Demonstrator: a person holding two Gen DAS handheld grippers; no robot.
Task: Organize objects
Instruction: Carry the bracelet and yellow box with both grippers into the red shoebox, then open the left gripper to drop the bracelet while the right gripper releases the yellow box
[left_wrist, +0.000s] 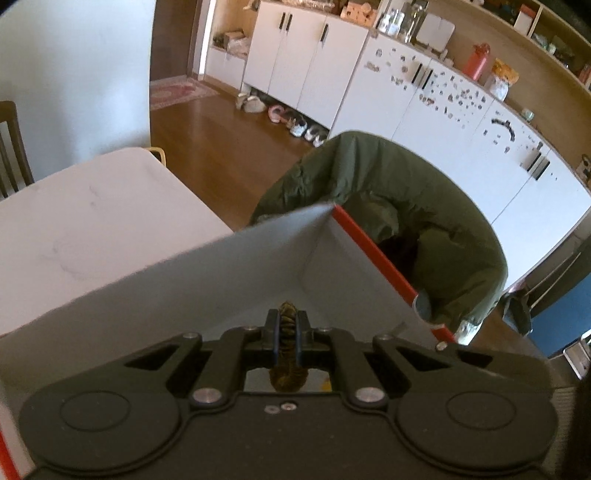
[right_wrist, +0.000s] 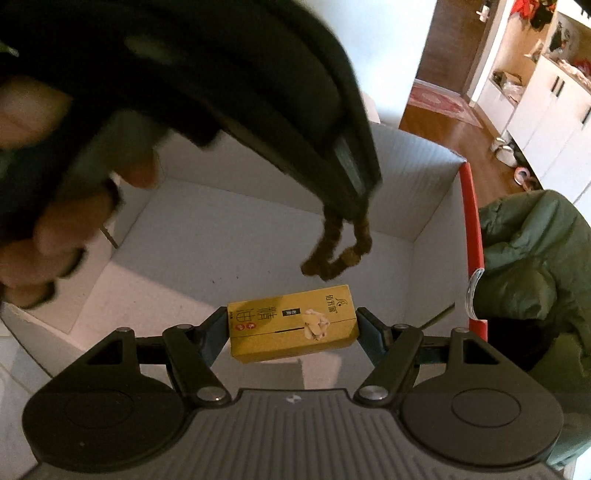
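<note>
Over a white box (right_wrist: 229, 236) by white cabinets (left_wrist: 306, 70), left fingers (left_wrist: 287, 334) pinch a brown scrunchie (left_wrist: 288, 314), right fingers (right_wrist: 291, 328) clamp a yellow carton (right_wrist: 293, 323).

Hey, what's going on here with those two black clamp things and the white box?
A person is sorting small items into a white cardboard box. The left gripper is shut on a brown braided hair tie, dangling above the box. The right gripper is clamped on a small yellow carton, also over the box. Neither is released yet.

Brown hair tie (right_wrist: 338, 251) dangles above white box (right_wrist: 229, 236); yellow carton (right_wrist: 293, 323) level.
</note>
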